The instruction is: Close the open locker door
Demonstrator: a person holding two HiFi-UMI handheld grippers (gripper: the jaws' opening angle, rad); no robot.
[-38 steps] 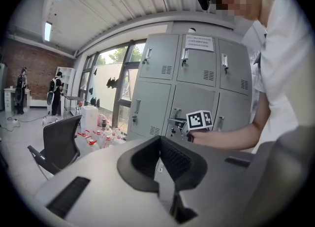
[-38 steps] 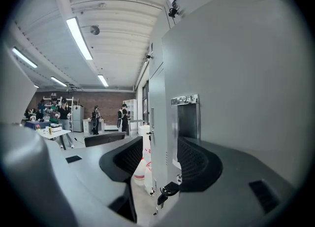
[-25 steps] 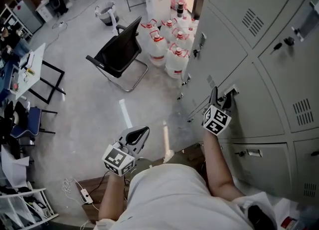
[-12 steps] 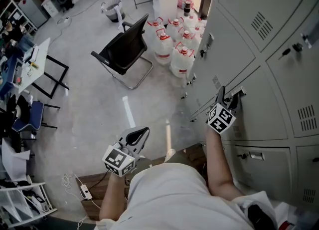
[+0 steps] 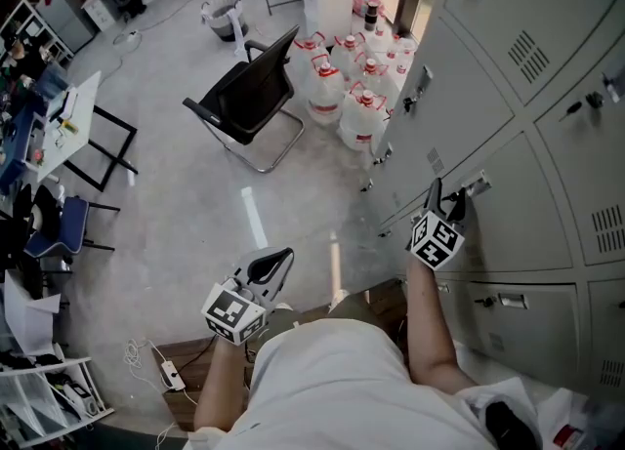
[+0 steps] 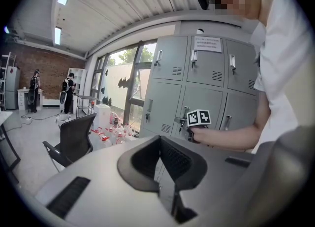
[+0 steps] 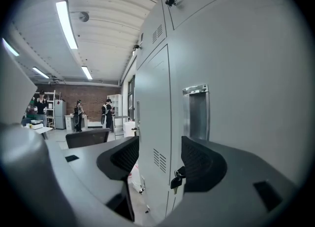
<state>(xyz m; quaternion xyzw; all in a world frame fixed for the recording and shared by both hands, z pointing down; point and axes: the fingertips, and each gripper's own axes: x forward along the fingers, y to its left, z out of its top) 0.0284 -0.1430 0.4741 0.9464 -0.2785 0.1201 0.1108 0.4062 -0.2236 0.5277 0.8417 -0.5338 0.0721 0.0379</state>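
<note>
Grey lockers (image 5: pixel 532 48) fill the right side of the room. Right tool (image 5: pixel 444 200), jaws wide apart and gripping nothing, is up at the locker door (image 5: pixel 527 228), just beside its recessed handle (image 7: pixel 197 112) and above the key (image 7: pixel 175 181) hanging in the lock. That door looks nearly flush. A good finish is a flat, steady push on the handle edge, away from the hinge and clear of the key, until it seats. Left tool (image 5: pixel 266 268), jaws nearly together and empty, hangs low by the person's body, not needed.
</note>
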